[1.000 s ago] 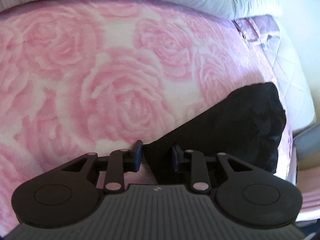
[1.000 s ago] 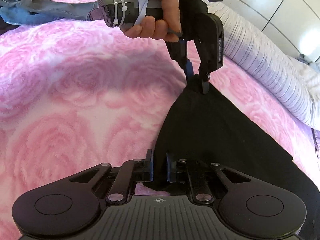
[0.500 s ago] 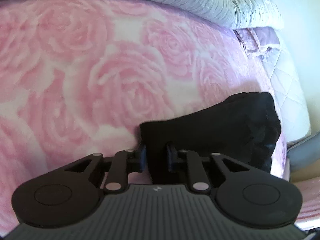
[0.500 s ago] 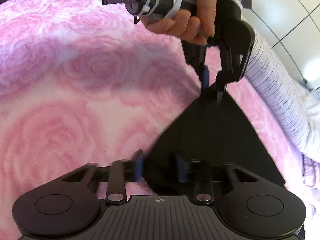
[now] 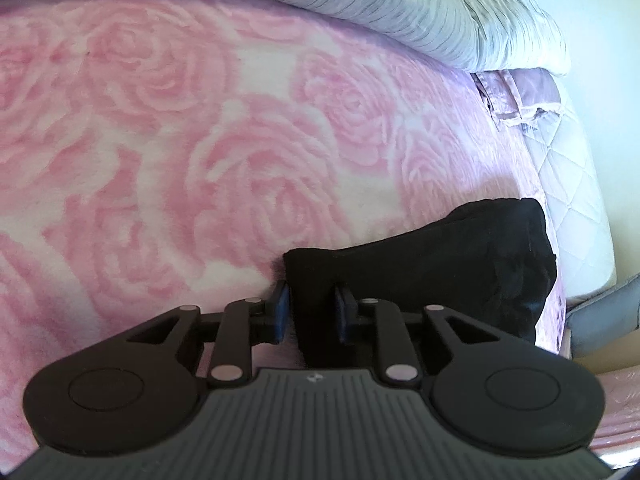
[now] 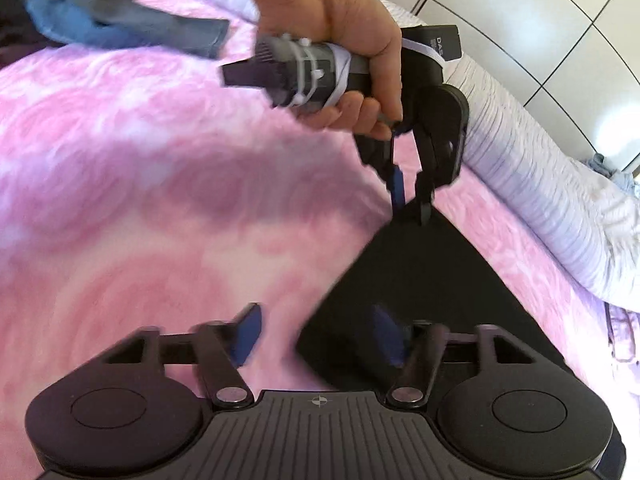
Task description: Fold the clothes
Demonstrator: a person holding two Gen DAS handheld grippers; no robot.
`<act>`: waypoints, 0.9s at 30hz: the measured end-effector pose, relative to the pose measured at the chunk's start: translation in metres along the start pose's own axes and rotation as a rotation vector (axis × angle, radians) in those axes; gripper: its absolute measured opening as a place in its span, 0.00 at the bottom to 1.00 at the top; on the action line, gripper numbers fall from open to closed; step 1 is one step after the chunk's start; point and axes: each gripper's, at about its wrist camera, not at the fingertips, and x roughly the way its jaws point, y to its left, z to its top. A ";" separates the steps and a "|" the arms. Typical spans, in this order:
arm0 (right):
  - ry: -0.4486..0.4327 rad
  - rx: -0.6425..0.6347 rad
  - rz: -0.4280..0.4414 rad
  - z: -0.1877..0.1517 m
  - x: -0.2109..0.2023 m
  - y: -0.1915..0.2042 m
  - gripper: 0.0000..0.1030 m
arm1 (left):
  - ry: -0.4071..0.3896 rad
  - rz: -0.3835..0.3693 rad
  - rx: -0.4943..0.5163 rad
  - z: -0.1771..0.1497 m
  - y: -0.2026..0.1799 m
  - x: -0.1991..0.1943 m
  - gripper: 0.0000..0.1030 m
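Note:
A black garment [image 5: 440,268] lies folded on the pink rose blanket [image 5: 200,160]. My left gripper [image 5: 310,312] has a corner of it between its blue pads; the pads stand slightly apart on the cloth. In the right wrist view the same garment [image 6: 424,280] spreads flat, with the left gripper [image 6: 412,204] at its far corner, held by a hand. My right gripper [image 6: 316,336] is open wide; the garment's near corner lies between its pads, untouched by the left pad.
A striped white pillow [image 6: 540,200] lies along the blanket's far edge and also shows in the left wrist view [image 5: 400,12]. Blue jeans [image 6: 112,28] lie at the far left. The quilted mattress edge [image 5: 568,184] is at the right.
My right gripper has opened and let go of the garment's near corner. My left gripper has lowered its corner onto the blanket, and the garment now lies flatter.

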 end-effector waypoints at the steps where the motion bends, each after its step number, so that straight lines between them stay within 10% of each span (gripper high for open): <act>1: 0.009 0.013 -0.009 0.005 0.013 -0.003 0.61 | -0.003 0.002 0.006 0.000 -0.002 0.000 0.20; 3: 0.038 0.045 -0.030 0.010 0.036 -0.013 0.44 | -0.010 0.005 0.019 -0.001 -0.005 0.000 0.18; 4: 0.075 0.061 -0.041 0.009 0.043 -0.019 0.05 | -0.014 0.014 0.026 -0.001 -0.005 0.000 0.16; 16: 0.147 0.072 0.094 -0.041 -0.018 0.009 0.01 | 0.001 -0.001 0.003 0.007 0.003 0.005 0.18; 27: 0.104 0.212 0.008 0.023 0.055 -0.041 0.39 | -0.023 0.009 0.005 0.000 -0.005 -0.006 0.17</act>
